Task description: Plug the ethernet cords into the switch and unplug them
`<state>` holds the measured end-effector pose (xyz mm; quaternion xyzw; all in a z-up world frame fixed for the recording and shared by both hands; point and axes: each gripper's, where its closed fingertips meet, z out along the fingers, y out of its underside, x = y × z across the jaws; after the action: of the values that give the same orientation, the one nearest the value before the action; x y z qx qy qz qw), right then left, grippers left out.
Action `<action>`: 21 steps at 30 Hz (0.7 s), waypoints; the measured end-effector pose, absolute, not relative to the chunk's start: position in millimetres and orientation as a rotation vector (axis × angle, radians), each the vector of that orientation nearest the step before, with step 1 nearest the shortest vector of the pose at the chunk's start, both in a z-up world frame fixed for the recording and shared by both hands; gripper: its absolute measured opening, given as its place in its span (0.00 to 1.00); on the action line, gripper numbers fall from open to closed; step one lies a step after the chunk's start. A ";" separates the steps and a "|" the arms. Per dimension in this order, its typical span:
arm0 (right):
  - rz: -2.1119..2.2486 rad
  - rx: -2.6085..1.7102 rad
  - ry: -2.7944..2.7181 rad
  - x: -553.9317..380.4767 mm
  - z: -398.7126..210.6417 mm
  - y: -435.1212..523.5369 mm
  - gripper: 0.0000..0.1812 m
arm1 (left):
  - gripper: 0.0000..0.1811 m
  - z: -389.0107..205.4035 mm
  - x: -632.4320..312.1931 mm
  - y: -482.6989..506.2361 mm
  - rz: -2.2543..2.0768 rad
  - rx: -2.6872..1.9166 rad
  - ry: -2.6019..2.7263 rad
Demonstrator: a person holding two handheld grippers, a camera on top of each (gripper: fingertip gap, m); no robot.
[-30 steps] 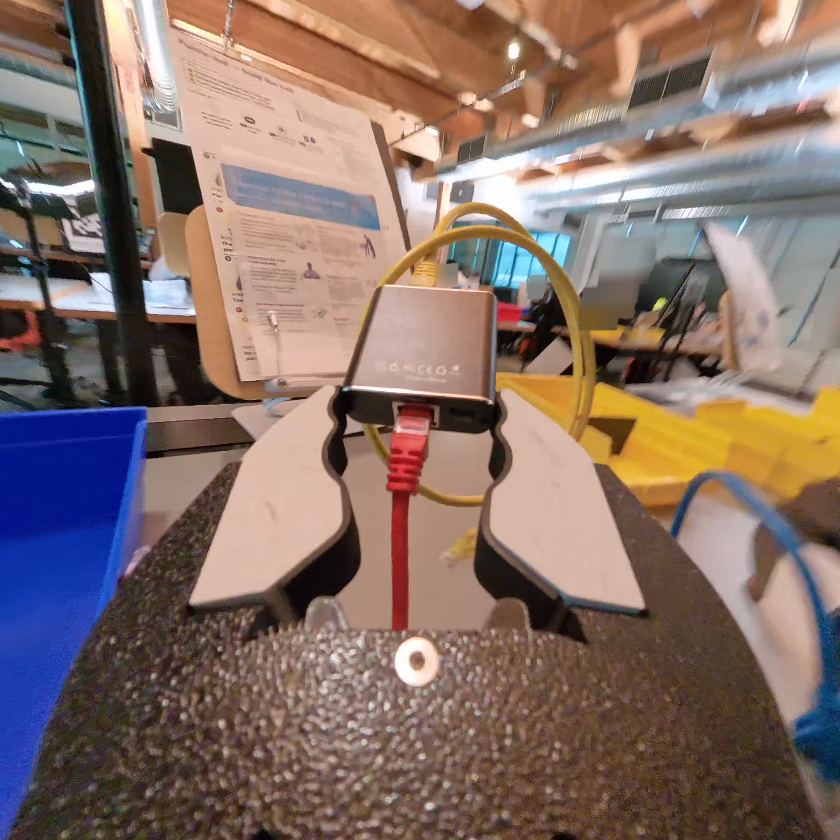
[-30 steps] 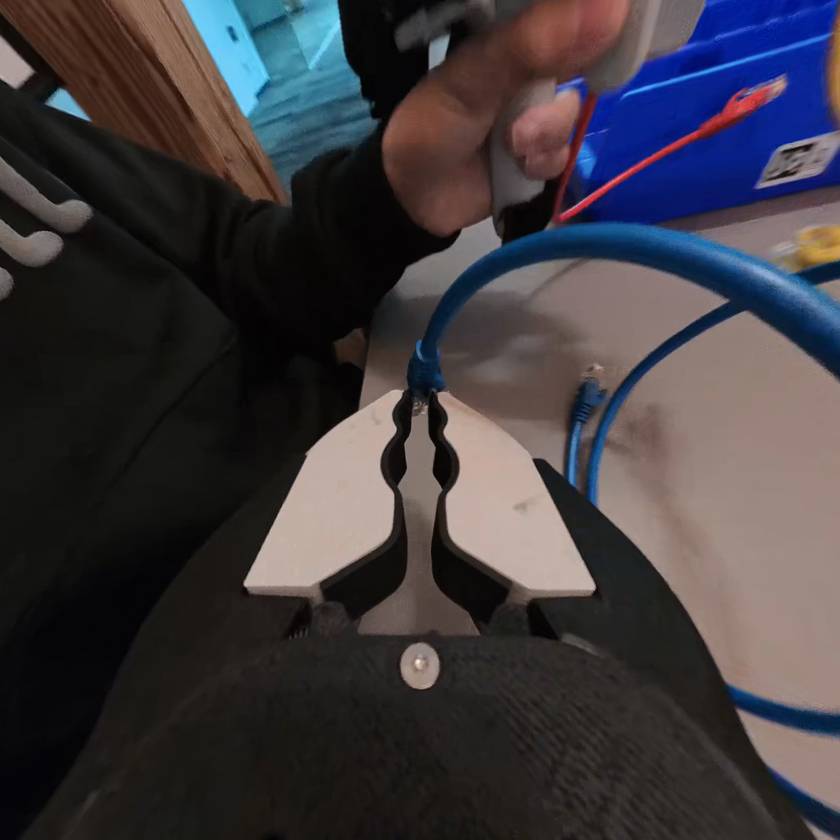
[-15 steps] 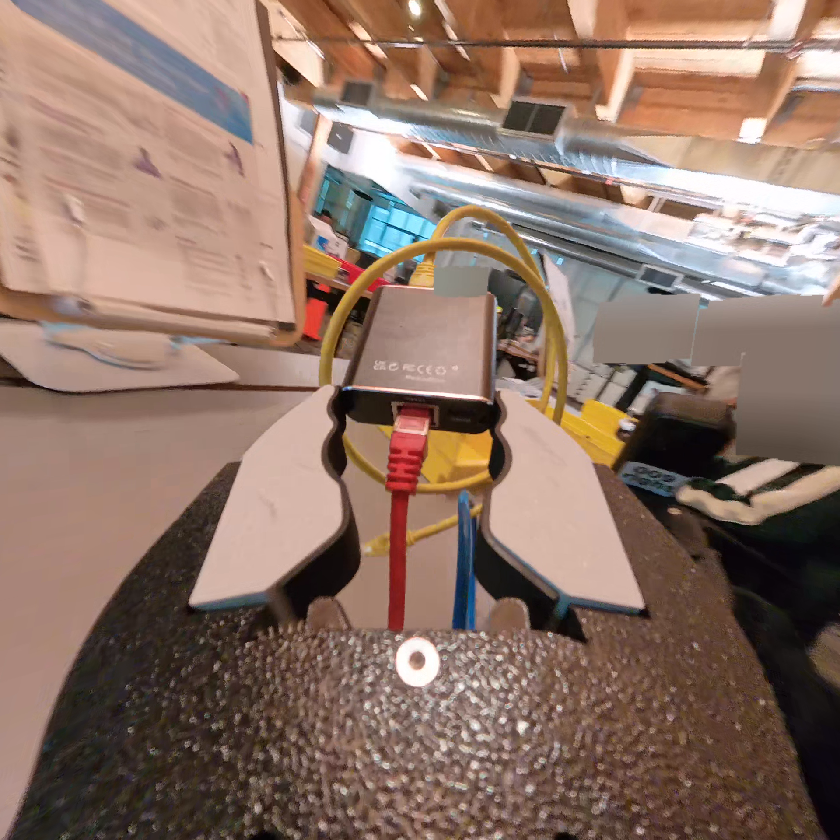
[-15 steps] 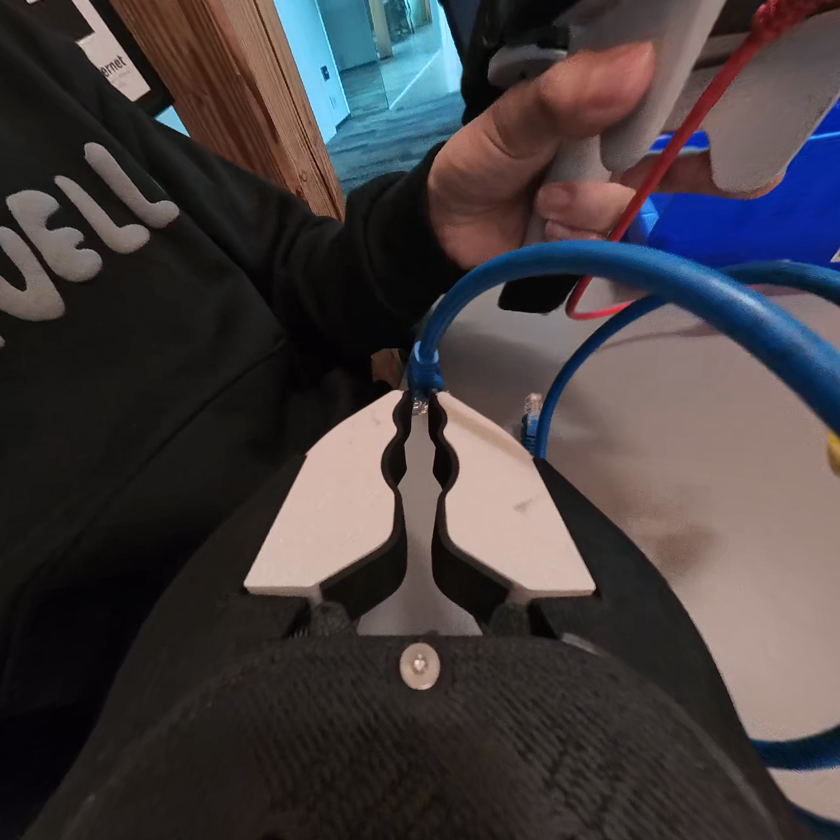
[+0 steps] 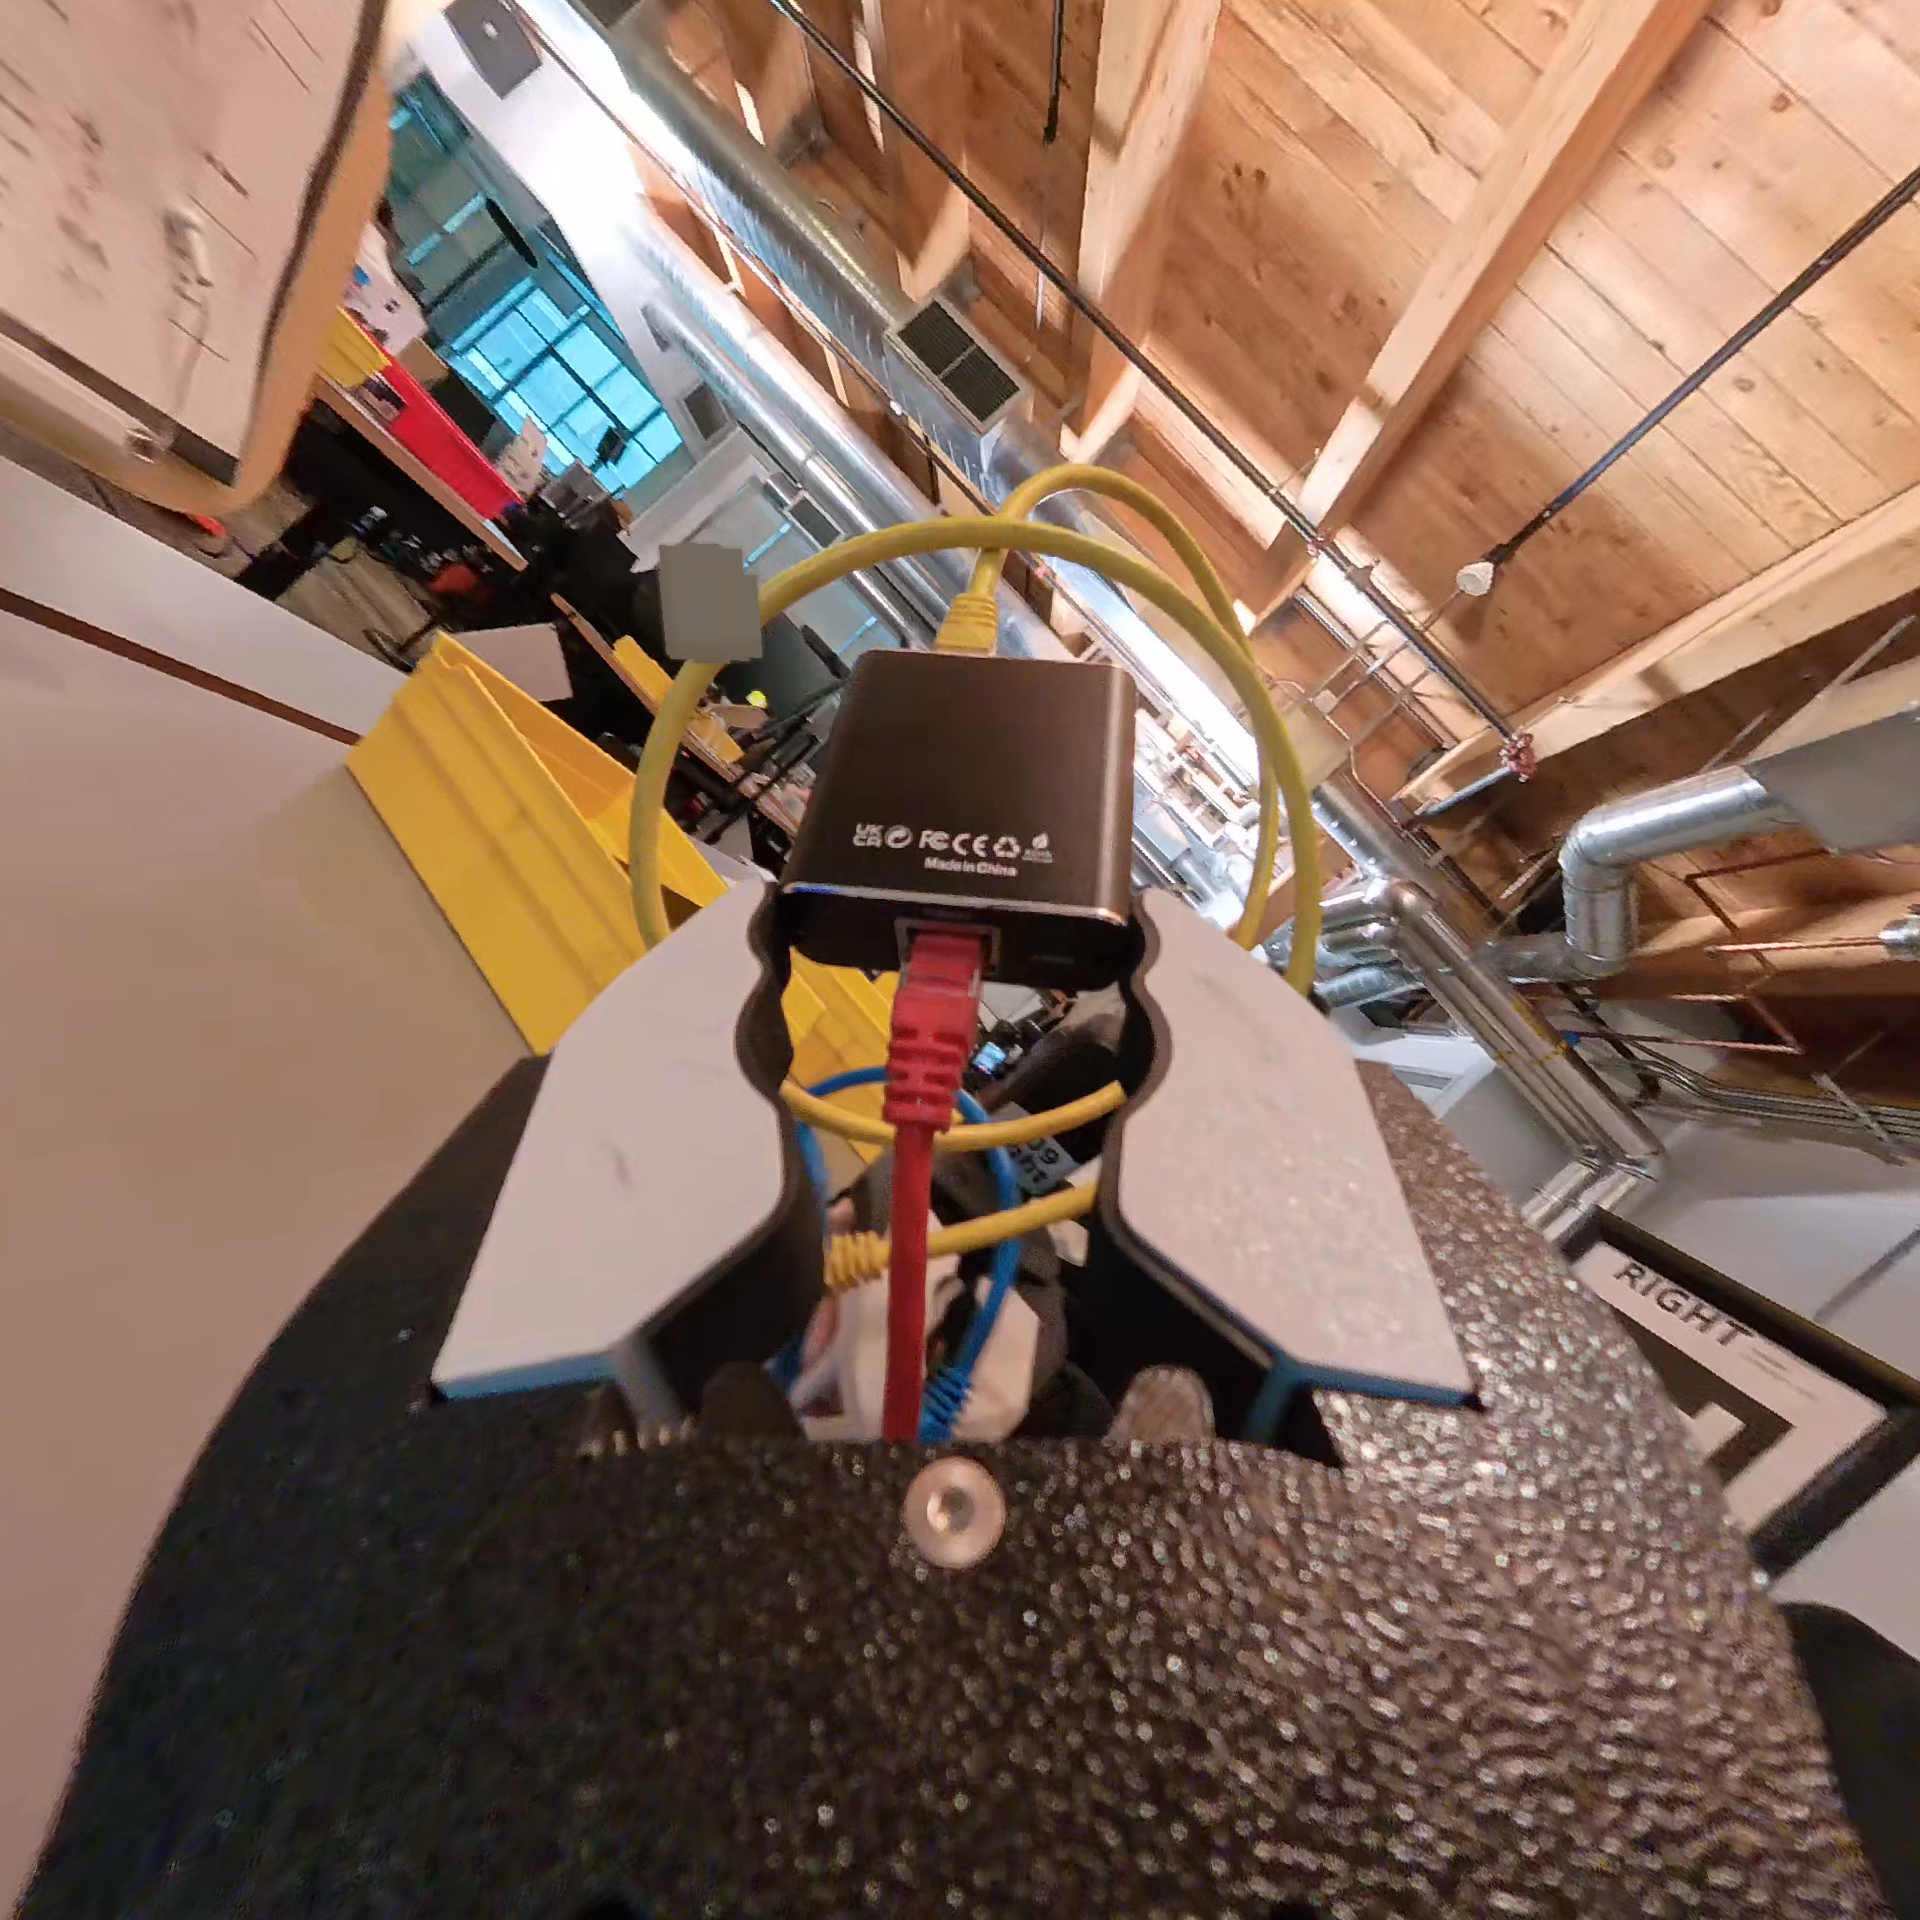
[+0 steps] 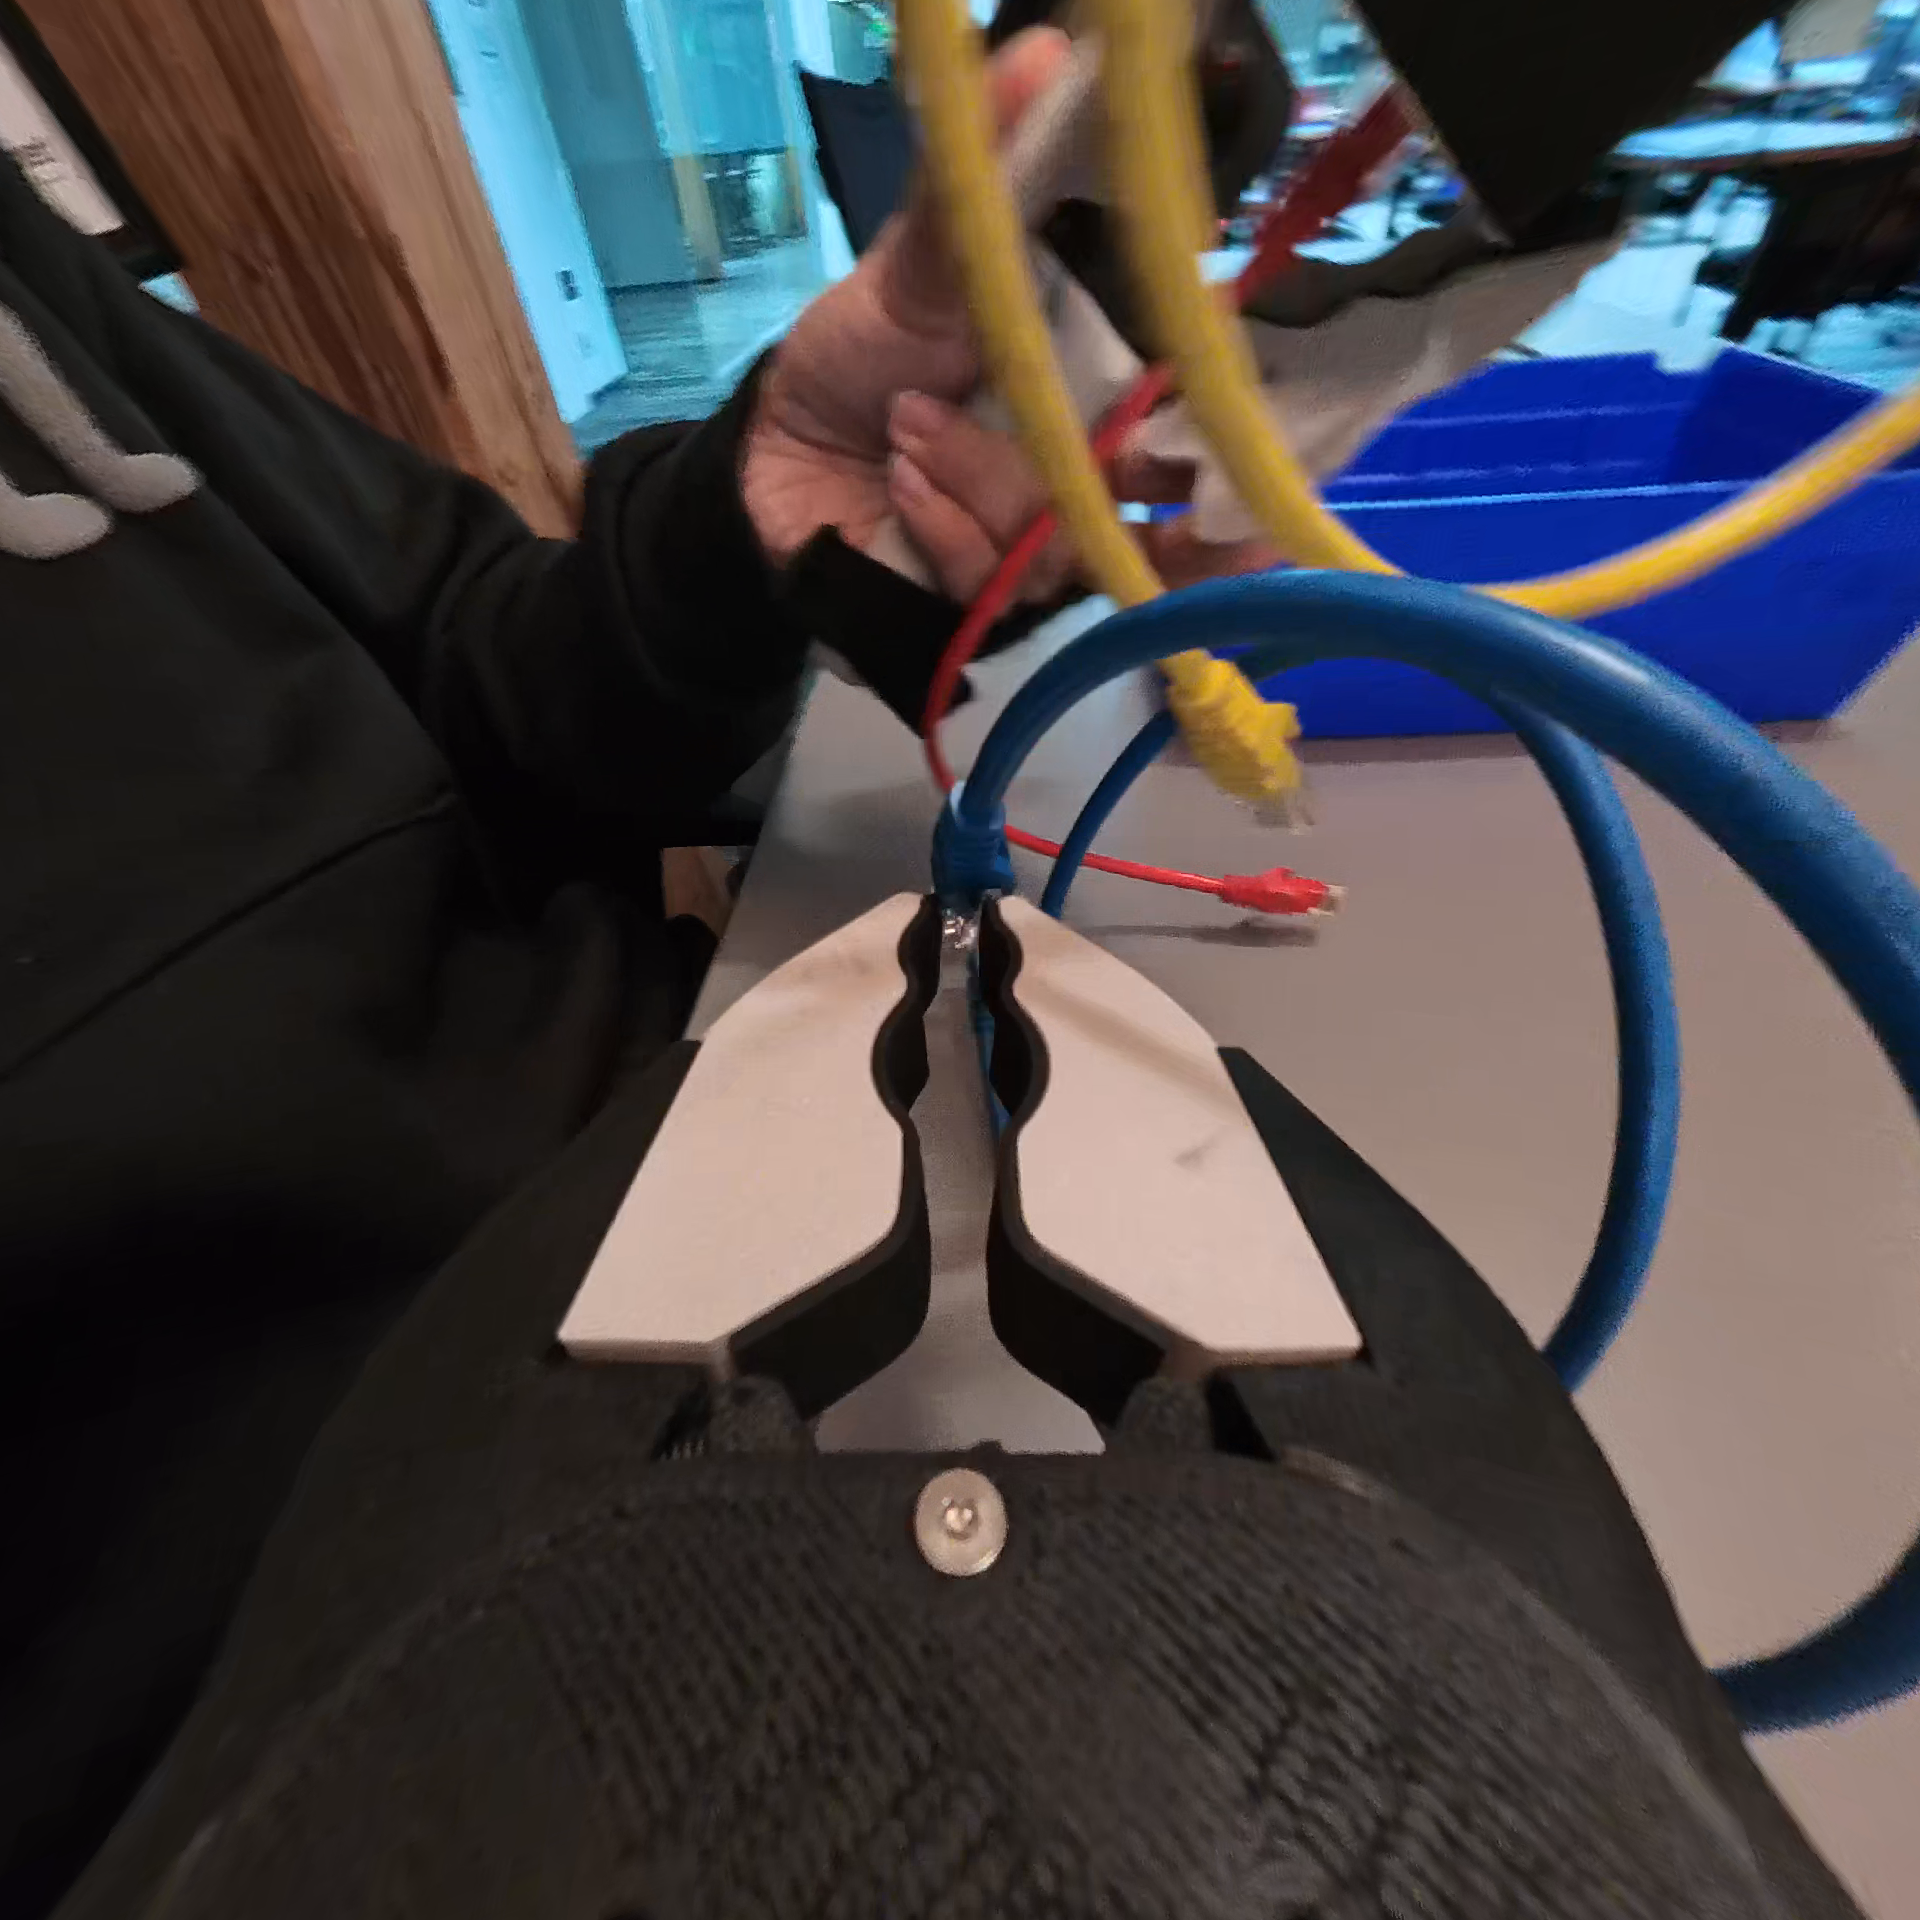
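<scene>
My left gripper (image 5: 951, 935) is clamping its jaws on the near end of the black switch (image 5: 961, 795), holding it up toward the wooden ceiling. The red cord (image 5: 914, 1122) is sitting plugged into the near port, and the yellow cord (image 5: 971, 618) is plugged into the far end, looping around. Over on the right, my right gripper (image 6: 961, 920) is pinching its jaws together on the plug of the blue cord (image 6: 1621, 790), which is arcing above the grey table (image 6: 1455, 1039). A blue bin (image 6: 1662, 540) is sitting behind.
</scene>
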<state>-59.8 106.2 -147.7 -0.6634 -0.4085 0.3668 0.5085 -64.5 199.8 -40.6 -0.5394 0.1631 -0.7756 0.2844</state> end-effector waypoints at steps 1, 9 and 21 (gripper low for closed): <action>0.864 -1.629 -0.932 -53.9 -148.8 113.2 0.04 | 0.33 -38.4 -64.5 196.3 -2.093 -1.437 0.447; 0.760 -1.854 -0.698 -24.2 -174.8 140.3 0.04 | 0.33 -5.7 -80.7 180.0 -2.078 -1.308 0.567; 0.364 -1.719 -0.597 60.6 -26.8 99.8 0.03 | 0.33 -41.1 -96.6 246.3 -1.216 -1.385 0.597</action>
<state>60.6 99.8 -26.8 -0.7413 -0.2576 0.1569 0.5997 -96.6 246.3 -41.1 -0.5892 0.2539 -0.5173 0.5663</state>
